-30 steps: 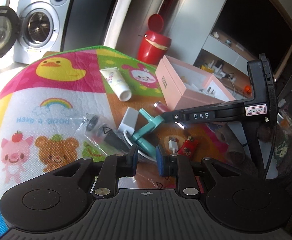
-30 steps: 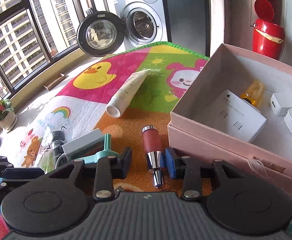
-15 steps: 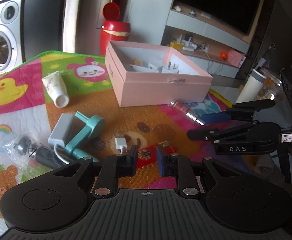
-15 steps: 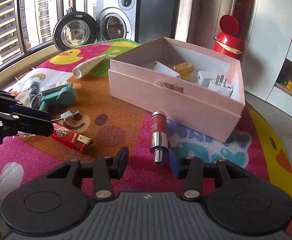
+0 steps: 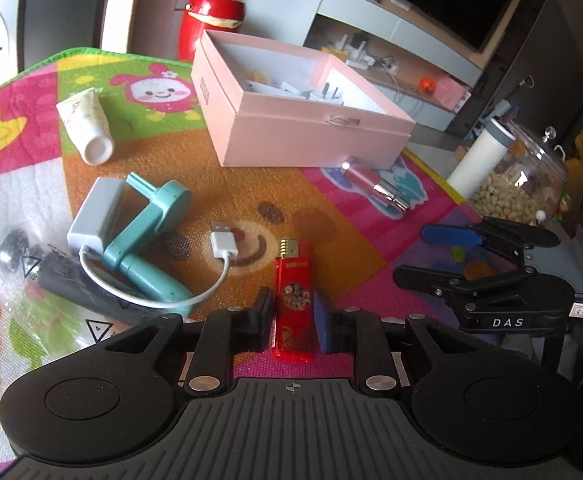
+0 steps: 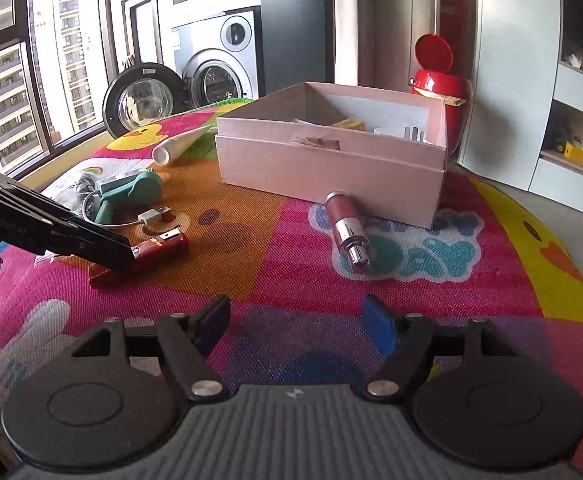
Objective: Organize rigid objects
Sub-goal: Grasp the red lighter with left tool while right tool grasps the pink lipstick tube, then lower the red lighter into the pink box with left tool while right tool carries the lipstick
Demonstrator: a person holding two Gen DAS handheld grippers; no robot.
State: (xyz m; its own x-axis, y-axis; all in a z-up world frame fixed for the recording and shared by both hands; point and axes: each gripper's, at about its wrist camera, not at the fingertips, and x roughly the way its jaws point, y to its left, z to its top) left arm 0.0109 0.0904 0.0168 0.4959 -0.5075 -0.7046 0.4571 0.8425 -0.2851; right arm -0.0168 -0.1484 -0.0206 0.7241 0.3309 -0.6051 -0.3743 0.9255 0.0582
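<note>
The right gripper (image 6: 296, 330) has let go of the lipstick (image 6: 347, 234) — fingers wide open, tube lying beside the pink box (image 6: 331, 160). The left gripper (image 5: 291, 316) now straddles the red lighter (image 5: 293, 300) on the mat — fingers near, not clamped.

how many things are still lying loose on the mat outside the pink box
6: cream tube at the far left, teal handle tool, white USB adapter, bagged dark parts, red lighter between the left gripper's fingers, lipstick by the pink box.

Lighter (image 5: 293, 292) between fingers (image 5: 262, 312), box (image 5: 303, 136) behind
</note>
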